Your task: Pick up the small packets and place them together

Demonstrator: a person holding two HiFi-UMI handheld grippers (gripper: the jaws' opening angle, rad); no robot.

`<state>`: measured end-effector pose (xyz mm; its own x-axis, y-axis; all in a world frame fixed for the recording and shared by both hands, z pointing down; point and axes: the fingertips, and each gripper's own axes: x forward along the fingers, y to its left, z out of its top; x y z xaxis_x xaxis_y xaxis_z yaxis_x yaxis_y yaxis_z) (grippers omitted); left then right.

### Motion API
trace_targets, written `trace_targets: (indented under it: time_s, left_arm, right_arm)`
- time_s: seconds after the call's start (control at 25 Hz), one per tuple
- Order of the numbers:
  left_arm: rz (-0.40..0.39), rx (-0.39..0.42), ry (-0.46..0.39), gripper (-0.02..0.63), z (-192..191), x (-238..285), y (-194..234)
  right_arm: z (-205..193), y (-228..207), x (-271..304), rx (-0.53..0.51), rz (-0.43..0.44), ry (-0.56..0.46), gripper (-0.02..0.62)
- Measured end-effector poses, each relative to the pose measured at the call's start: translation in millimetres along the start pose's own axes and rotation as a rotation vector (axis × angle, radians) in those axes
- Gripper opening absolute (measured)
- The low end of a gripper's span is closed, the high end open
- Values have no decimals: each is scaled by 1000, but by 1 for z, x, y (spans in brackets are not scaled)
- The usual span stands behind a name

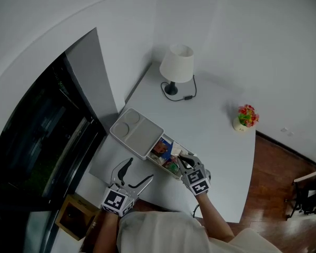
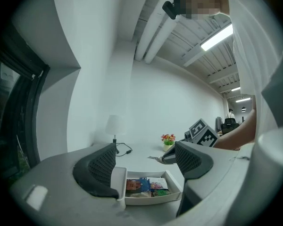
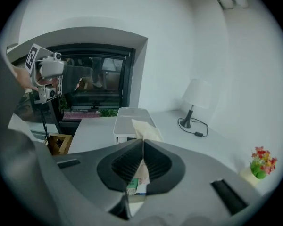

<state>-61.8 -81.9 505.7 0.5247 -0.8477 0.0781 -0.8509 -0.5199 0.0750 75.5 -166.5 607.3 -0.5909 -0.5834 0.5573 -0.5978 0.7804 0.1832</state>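
Observation:
A shallow white box (image 1: pixel 175 173) with its lid (image 1: pixel 136 132) swung open lies on the white table, and several colourful small packets (image 1: pixel 163 149) lie inside it. My right gripper (image 1: pixel 182 161) hovers over the box's right end, shut on a pale beige packet (image 3: pixel 146 130) that sticks out past the closed jaws. In the right gripper view, the gripper (image 3: pixel 143 146) has more packets (image 3: pixel 134 184) showing below it. My left gripper (image 1: pixel 138 171) is open near the table's front edge, empty and clear of the box. In the left gripper view, the box (image 2: pixel 153 197) lies ahead of the open left gripper (image 2: pixel 149 167).
A white table lamp (image 1: pixel 177 65) with a black cord stands at the table's far side. A small flower pot (image 1: pixel 246 117) sits at the right edge. A dark window (image 1: pixel 37 136) runs along the left, with a small wooden crate (image 1: pixel 73 216) on the floor below.

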Motion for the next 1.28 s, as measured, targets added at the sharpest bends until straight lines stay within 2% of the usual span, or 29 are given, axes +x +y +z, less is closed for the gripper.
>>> trace_targets:
  time_s: [0.32, 0.64, 0.88, 1.04, 1.16, 1.2, 1.24, 1.28]
  left_arm:
    - [49, -22, 1, 393, -2, -5, 19]
    - [99, -38, 9, 393, -4, -12, 49]
    - [113, -46, 18, 393, -4, -24, 66]
    - [116, -43, 28, 390, -9, -34, 78]
    - [110, -35, 21, 390, -6, -34, 82]
    - [108, -35, 14, 390, -5, -35, 82]
    - [108, -39, 8, 390, -5, -35, 83]
    - [110, -45, 4, 390, -4, -35, 83]
  right_arm:
    - [31, -1, 85, -54, 52, 12, 17]
    - [57, -3, 178, -63, 27, 68, 18]
    - [46, -5, 223, 4, 12, 138, 18]
    - [38, 7, 236, 40, 47, 203, 55]
    - [39, 0, 235, 109, 14, 185, 66]
    - [40, -3, 234, 135, 5, 161, 99]
    - [43, -4, 233, 152, 8, 140, 249]
    - [45, -3, 231, 157, 23, 127, 338]
